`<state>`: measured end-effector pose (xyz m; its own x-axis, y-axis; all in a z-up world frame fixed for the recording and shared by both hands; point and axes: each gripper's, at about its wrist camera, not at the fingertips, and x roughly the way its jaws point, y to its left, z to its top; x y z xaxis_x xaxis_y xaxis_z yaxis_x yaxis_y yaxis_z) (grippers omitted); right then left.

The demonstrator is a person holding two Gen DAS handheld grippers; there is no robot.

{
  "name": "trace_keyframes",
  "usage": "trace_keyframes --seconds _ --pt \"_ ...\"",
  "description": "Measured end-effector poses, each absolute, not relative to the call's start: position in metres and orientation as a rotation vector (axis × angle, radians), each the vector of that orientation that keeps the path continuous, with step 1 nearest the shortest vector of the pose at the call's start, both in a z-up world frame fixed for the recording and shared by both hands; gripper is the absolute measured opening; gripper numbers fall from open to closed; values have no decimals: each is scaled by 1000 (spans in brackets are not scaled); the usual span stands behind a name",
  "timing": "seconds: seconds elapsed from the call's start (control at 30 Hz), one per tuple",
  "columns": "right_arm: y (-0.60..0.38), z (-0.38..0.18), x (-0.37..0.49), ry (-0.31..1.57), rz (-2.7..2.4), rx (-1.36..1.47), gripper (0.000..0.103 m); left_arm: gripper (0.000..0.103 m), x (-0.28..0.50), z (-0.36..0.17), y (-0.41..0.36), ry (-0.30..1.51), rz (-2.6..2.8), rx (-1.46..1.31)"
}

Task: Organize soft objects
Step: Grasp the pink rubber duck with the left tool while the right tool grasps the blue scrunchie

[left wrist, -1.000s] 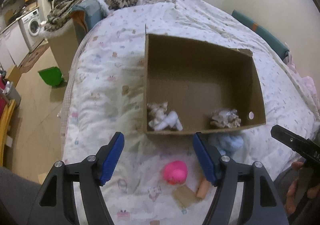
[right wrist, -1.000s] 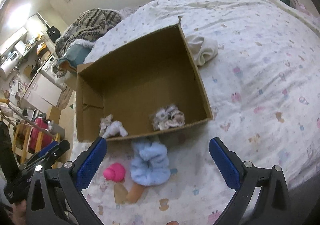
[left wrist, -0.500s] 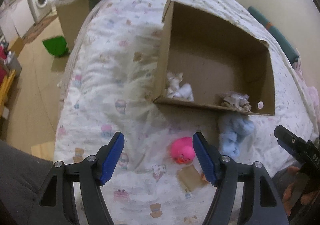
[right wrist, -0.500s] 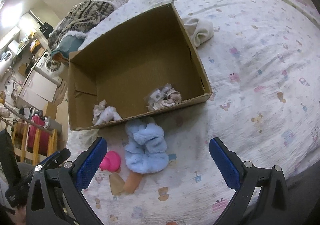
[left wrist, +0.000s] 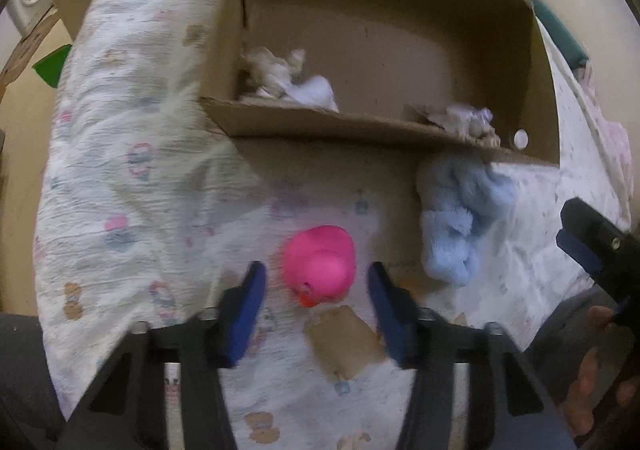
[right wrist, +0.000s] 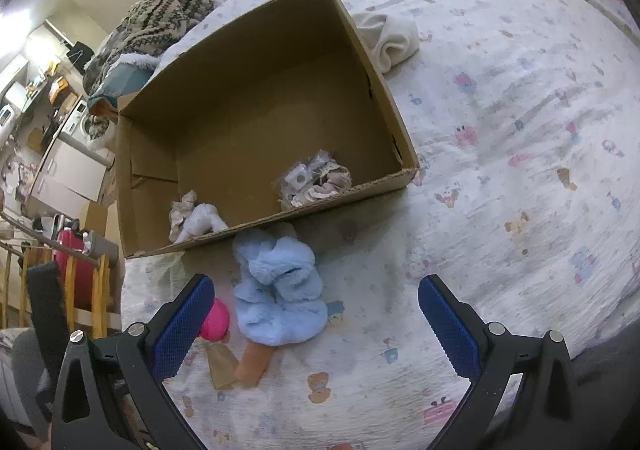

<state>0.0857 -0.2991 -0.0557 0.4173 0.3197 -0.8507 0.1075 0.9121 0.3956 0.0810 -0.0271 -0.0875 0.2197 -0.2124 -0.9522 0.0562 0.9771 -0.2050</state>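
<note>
A pink rubber duck [left wrist: 318,266] lies on the patterned bedsheet [left wrist: 132,209], in front of an open cardboard box [left wrist: 320,121]. My left gripper [left wrist: 315,270] points down over it. Its jaws are closing with the duck between them, a gap showing on each side. Right of the duck lies a fluffy light-blue scrunchie [right wrist: 276,294], ahead of my right gripper [right wrist: 316,284], which stands wide open and holds nothing. The duck [right wrist: 218,324] peeks out behind its left pad. In the box [right wrist: 240,89] lie a white cloth bundle [right wrist: 196,217] and a patterned scrunchie [right wrist: 316,179].
A tan cardboard scrap [left wrist: 344,342] and a peach-coloured cylinder [right wrist: 252,364] lie just below the duck and the blue scrunchie. A rolled white cloth [right wrist: 392,37] sits behind the box's right wall. The bed's edge falls to the floor at the left, where a green bin [left wrist: 52,63] stands.
My left gripper has dropped and tilted down onto the duck, and its jaws have narrowed around it. My right gripper has sunk a little toward the blue scrunchie, still open.
</note>
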Motion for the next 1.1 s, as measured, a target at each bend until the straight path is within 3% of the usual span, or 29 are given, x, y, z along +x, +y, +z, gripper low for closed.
trace_keyframes --seconds 0.13,0.73,0.9,0.93,0.97,1.1 --pt "-295 -68 94 1195 171 456 103 25 81 -94 -32 1348 -188 -118" --pt "-237 -118 125 1351 222 282 103 25 87 -66 -18 1223 -14 -36" --pt "-232 -122 126 1353 235 262 76 25 83 -65 -13 1215 -23 -28" --pt "-231 -121 126 1350 246 265 58 25 83 -64 -13 1211 -26 -25" --pt "-230 -121 126 1351 253 263 47 25 85 -64 -13 1209 -27 -24" --pt "-227 -117 122 1335 272 247 36 25 84 -63 -13 1200 -29 -23"
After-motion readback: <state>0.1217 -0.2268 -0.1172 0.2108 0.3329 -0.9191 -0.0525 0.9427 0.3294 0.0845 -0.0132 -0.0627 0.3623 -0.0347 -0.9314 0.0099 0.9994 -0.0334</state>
